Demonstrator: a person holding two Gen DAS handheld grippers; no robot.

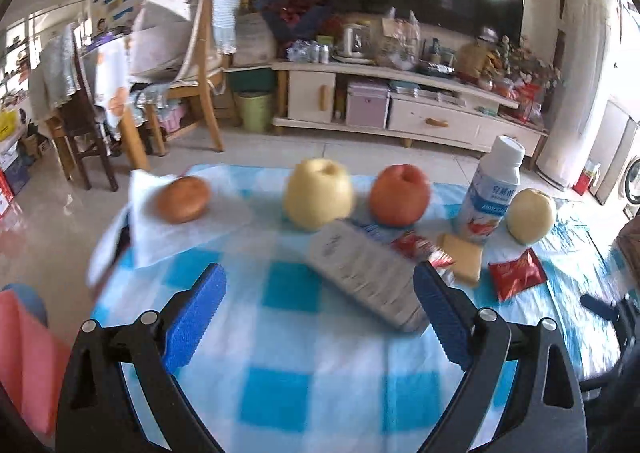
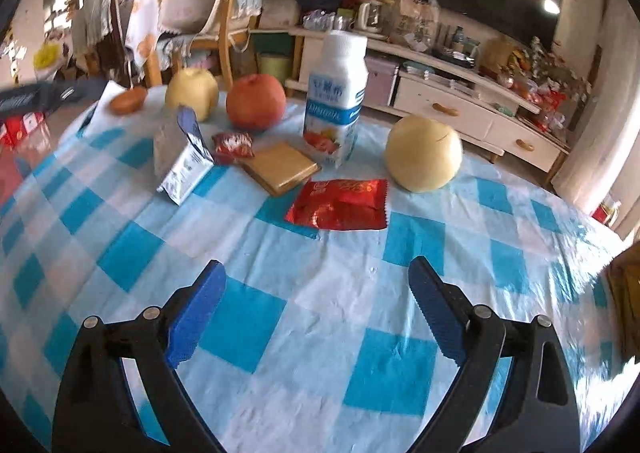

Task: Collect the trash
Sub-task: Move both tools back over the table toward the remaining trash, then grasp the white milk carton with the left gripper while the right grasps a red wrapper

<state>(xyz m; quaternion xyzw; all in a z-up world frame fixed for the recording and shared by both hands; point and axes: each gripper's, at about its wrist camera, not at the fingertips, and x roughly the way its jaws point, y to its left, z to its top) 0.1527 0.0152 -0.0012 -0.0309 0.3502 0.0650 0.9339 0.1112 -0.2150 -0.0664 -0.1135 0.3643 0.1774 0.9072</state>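
On the blue-checked tablecloth (image 1: 312,365) lie a crushed white carton (image 1: 366,273), a small red wrapper (image 1: 420,249), a tan packet (image 1: 464,257) and a larger red wrapper (image 1: 516,273). My left gripper (image 1: 320,309) is open and empty, with the carton just ahead between its fingers. In the right wrist view, the carton (image 2: 182,157), small red wrapper (image 2: 234,145), tan packet (image 2: 280,167) and larger red wrapper (image 2: 340,203) lie ahead. My right gripper (image 2: 316,305) is open and empty, a little short of the larger wrapper.
A yellow apple (image 1: 318,199), a red apple (image 1: 400,193), another yellow apple (image 1: 532,215), a white drink bottle (image 1: 490,193) and a brown bun on a napkin (image 1: 182,199) stand at the far side. A TV cabinet (image 1: 400,93) and chairs (image 1: 180,77) stand beyond the table.
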